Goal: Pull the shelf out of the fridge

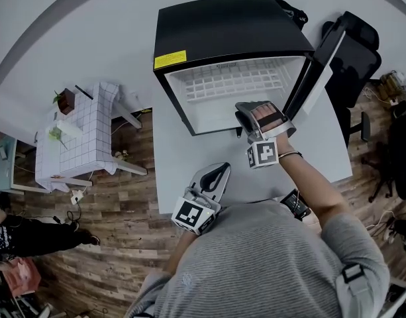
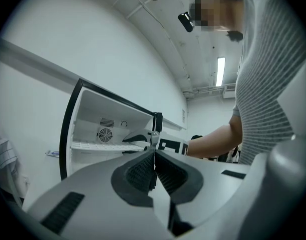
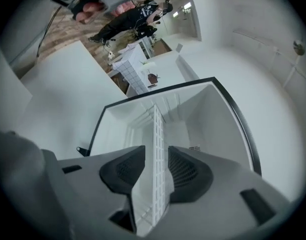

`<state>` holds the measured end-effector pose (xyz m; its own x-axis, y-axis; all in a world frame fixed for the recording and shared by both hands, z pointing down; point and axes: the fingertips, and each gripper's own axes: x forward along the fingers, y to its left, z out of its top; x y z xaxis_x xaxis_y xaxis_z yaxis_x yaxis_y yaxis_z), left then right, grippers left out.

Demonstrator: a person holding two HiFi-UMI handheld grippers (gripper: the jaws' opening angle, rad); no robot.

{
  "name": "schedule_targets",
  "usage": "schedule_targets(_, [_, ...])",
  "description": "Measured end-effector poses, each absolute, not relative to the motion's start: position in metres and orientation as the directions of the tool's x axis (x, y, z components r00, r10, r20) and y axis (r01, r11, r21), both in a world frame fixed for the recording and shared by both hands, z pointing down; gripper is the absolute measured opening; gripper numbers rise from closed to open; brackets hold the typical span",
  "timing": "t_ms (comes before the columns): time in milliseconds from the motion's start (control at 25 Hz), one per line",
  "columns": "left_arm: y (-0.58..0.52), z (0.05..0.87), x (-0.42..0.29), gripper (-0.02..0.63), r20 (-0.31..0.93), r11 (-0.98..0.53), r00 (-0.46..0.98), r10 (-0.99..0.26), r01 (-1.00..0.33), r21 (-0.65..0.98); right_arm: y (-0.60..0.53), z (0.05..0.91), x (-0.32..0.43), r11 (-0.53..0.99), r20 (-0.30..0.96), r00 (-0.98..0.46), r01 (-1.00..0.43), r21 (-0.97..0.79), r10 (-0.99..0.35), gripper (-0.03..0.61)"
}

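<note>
**Right gripper view: wire shelf [image 3: 157,129] edge-on between spread jaws**

The right hand-held gripper [image 3: 156,160] had its jaws spread. The white shelf ran between the pads with a gap on either side, not pinched. In the head view the shelf lay inside the open fridge [image 1: 189,25] at the bench's [image 1: 173,171] 12 o'clock, with this gripper at the opening's 5 o'clock corner. The left hand-held gripper [image 2: 153,168], at 6 o'clock by the person's body, was pressed together on nothing. The shelf looked light, stiff and probably slick. Its front rail seemed the best hold, pulled level so it would not bind.
</note>
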<state>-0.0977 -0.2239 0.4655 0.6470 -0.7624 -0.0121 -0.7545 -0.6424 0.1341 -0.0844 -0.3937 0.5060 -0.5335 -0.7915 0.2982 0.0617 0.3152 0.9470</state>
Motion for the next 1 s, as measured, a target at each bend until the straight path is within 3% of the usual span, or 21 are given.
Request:
schedule_targets(360, [-0.219, 0.459, -0.112, 0.012, -0.021, -0.608, 0.610, -0.792, -0.785, 0.121, -0.442, 0.521, -0.089, 0.166, 0.217, -0.439, 0.152, 0.974, -0.872, 0.135])
schedule_targets(1000, [-0.213, 0.467, -0.148, 0.012, 0.020, -0.527, 0.534, -0.845, -0.840, 0.125, -0.495, 0.543, -0.124, 0.227, 0.253, -0.447, 0.111, 0.967, -0.858, 0.137])
